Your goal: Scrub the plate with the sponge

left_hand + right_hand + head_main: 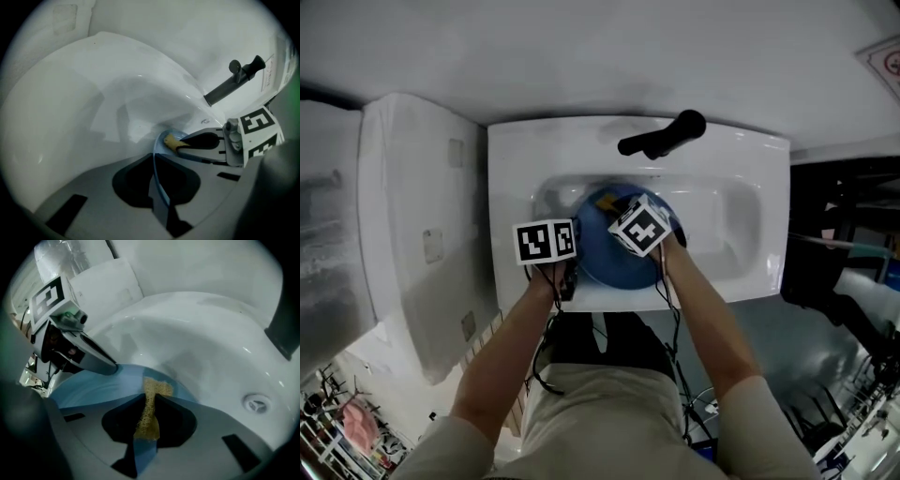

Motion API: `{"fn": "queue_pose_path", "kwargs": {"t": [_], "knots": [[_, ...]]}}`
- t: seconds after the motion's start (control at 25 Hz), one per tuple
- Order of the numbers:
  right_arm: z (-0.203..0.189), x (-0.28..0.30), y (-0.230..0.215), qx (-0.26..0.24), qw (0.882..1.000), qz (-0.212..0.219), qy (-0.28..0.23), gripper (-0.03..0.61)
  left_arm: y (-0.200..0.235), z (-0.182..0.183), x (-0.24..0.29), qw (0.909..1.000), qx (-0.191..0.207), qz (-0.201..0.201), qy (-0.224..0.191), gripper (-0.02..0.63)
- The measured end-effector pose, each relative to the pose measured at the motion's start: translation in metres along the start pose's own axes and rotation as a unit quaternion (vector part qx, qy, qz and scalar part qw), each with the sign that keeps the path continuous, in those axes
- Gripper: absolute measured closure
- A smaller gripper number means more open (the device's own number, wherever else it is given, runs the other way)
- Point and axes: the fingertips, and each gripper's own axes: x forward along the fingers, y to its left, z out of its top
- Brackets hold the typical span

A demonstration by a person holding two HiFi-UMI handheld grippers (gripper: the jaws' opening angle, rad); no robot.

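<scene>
A blue plate [614, 253] is held tilted inside the white sink [750, 234]. My left gripper [154, 157] is shut on the plate's rim [158, 185], which runs edge-on between its jaws. My right gripper [151, 397] is shut on a yellow sponge [151, 406] with a blue backing, and the sponge's tip lies on the plate's face [93, 385]. In the left gripper view the sponge [171, 142] shows against the plate, with the right gripper's fingers [206, 140] behind it. In the head view both marker cubes hide the jaws.
A black faucet handle [666, 136] reaches over the back of the sink. The drain [255, 404] lies at the basin's right. A white counter [422, 225] adjoins the sink's left side. The person's torso stands close to the sink's front edge.
</scene>
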Motion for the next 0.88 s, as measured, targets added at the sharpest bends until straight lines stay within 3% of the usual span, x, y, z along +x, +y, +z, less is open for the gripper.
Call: {"fn": "queue_pose_path", "kwargs": {"t": [0.12, 0.24, 0.32, 0.52, 0.68, 0.88], "knots": [[-0.015, -0.004, -0.023, -0.025, 0.998, -0.045, 0.034, 0.509, 0.0, 0.001, 0.001, 1.0, 0.003, 0.001, -0.004, 0.595], [-0.049, -0.02, -0.043, -0.088, 0.985, -0.095, 0.11, 0.508, 0.0, 0.004, 0.0, 0.9999, 0.013, 0.003, -0.007, 0.595], [-0.072, -0.035, -0.045, -0.106, 0.978, -0.098, 0.15, 0.508, -0.001, 0.006, 0.0, 0.9996, 0.025, 0.008, -0.009, 0.595], [-0.1, -0.075, -0.004, -0.09, 0.978, -0.035, 0.186, 0.508, 0.0, 0.008, 0.0, 0.9989, 0.038, 0.023, -0.013, 0.597], [-0.103, -0.093, 0.057, -0.091, 0.974, 0.052, 0.199, 0.508, -0.003, 0.009, -0.003, 0.9982, 0.042, 0.039, -0.019, 0.595], [-0.054, -0.085, 0.119, -0.041, 0.98, 0.169, 0.098, 0.511, -0.004, 0.009, -0.008, 0.9986, 0.031, 0.041, -0.011, 0.592]]}}
